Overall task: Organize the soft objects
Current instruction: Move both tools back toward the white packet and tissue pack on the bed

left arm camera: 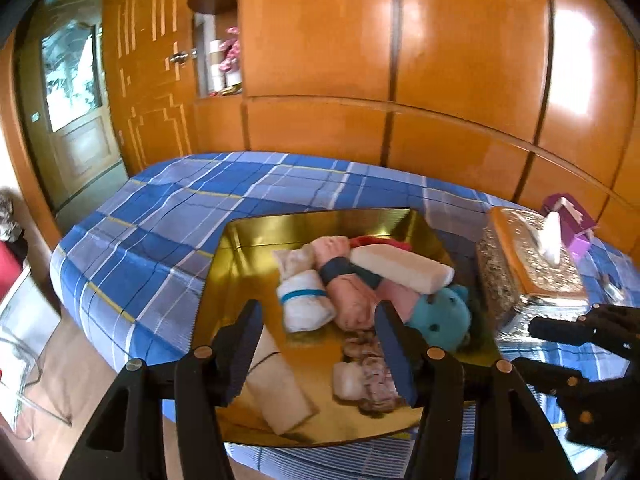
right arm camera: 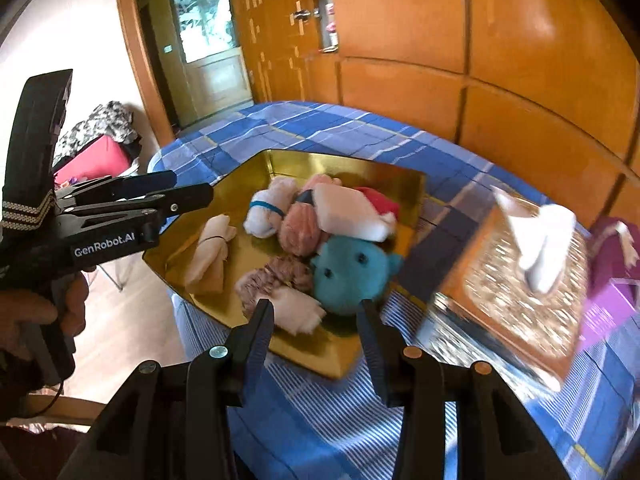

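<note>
Starting at your left, your left gripper (left arm camera: 318, 344) hangs over the near edge of the shiny gold tray (left arm camera: 240, 236) with its jaws apart and nothing between them; below sit the cream cloth roll tied with a dark thread (left arm camera: 276, 392) and the white rolled towel with a blue band (left arm camera: 306, 300). Moving rightward across the tray, you have the pink bundle wrapped in a dark strap (left arm camera: 352, 280), a mottled pinkish-brown knitted bundle (left arm camera: 376, 376), a white oblong pad (left arm camera: 404, 266) lying on top of the heap, and the teal plush toy (left arm camera: 440, 320) at the right edge. Your right gripper (right arm camera: 316, 316) also stands apart and empty, just short of the plush. All the soft things appear gathered in the tray on the blue plaid cloth (left arm camera: 160, 208), so you seem to be between placements; any next move calls for tidying the heap or fetching whatever remains outside. Only the right wrist view shows your hand (right arm camera: 36, 308) on the left tool, and it shows the ornate tissue box (right arm camera: 516, 280) more fully.
</note>
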`<state>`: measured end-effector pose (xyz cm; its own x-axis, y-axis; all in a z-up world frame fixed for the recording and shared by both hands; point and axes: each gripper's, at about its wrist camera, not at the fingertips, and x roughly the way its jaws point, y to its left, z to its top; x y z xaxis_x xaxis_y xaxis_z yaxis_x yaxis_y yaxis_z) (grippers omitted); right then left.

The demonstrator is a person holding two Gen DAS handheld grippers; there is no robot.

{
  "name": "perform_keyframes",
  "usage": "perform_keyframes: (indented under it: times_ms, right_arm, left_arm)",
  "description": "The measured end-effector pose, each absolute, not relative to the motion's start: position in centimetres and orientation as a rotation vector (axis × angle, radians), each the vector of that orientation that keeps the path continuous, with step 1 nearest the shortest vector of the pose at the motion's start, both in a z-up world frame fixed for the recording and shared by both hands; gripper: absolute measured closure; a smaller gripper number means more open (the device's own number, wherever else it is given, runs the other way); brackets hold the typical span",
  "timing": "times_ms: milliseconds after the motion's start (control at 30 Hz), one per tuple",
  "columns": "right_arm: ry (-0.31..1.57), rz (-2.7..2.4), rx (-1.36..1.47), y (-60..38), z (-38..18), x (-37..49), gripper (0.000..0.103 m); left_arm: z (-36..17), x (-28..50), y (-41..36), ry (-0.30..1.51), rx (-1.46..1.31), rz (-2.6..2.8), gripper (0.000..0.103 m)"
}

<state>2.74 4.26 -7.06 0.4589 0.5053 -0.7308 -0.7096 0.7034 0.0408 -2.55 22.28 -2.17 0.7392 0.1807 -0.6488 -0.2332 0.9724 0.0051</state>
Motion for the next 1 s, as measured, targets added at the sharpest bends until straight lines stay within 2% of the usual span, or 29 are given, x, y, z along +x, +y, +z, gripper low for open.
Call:
perform_keyframes:
  times_ms: [1000]
  right_arm:
    - [0.879, 0.146, 0.049, -21.1, -10.4, 2.5, 0.06]
  left_arm:
    - [1.3, -1.2, 8.4, 0.654, 0.162, -0.135, 0.044]
